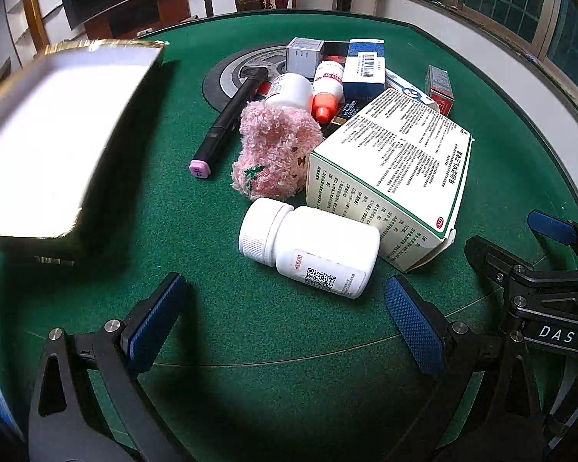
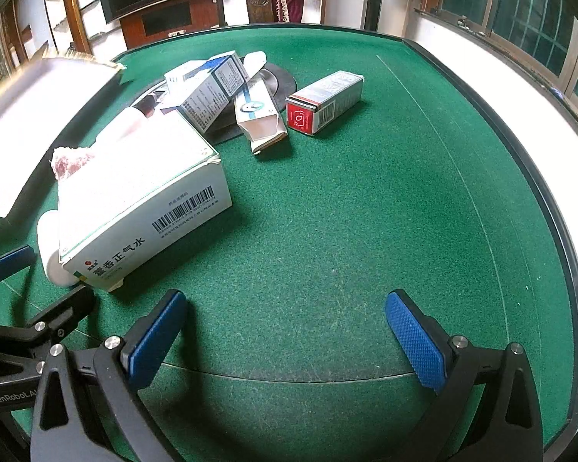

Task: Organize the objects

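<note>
Both held low over green table, side by side; left gripper spread wide before white bottle, right gripper likewise spread, empty

The table is covered in matt green felt with a fine, rough nap. On it a smooth, glossy white plastic bottle lies against a printed cardboard box, next to a fluffy pink woolly piece and a matt black plastic marker. Near the table's left edge, a white paperboard tray has a shiny gold foil rim, and the gripper pads are blue, knurled and rubbery on matt black arms with bright metal screws.
</note>
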`<move>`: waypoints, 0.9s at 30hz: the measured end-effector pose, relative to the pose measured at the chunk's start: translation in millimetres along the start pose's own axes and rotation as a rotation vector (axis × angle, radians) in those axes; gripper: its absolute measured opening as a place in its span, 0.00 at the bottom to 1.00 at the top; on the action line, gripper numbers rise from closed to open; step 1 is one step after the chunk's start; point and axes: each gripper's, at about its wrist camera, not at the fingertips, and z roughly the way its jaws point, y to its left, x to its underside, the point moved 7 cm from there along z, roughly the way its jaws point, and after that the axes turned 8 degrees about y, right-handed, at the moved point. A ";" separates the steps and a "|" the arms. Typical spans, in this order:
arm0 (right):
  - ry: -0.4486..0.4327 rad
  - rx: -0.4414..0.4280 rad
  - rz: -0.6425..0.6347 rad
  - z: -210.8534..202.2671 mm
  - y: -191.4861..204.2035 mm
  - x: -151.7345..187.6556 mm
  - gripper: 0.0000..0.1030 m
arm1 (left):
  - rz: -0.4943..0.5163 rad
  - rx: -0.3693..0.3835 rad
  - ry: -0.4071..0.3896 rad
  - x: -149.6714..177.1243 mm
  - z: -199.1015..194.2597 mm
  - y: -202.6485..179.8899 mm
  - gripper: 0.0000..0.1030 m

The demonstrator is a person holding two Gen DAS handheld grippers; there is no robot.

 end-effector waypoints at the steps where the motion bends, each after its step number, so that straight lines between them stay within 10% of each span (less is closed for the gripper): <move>1: 0.000 0.000 0.000 -0.1 0.0 0.2 1.00 | 0.000 0.000 0.000 -0.2 0.1 -0.2 1.00; 27: 0.000 0.000 0.000 -0.8 0.1 1.2 1.00 | -0.018 -0.008 0.000 0.1 0.9 1.3 1.00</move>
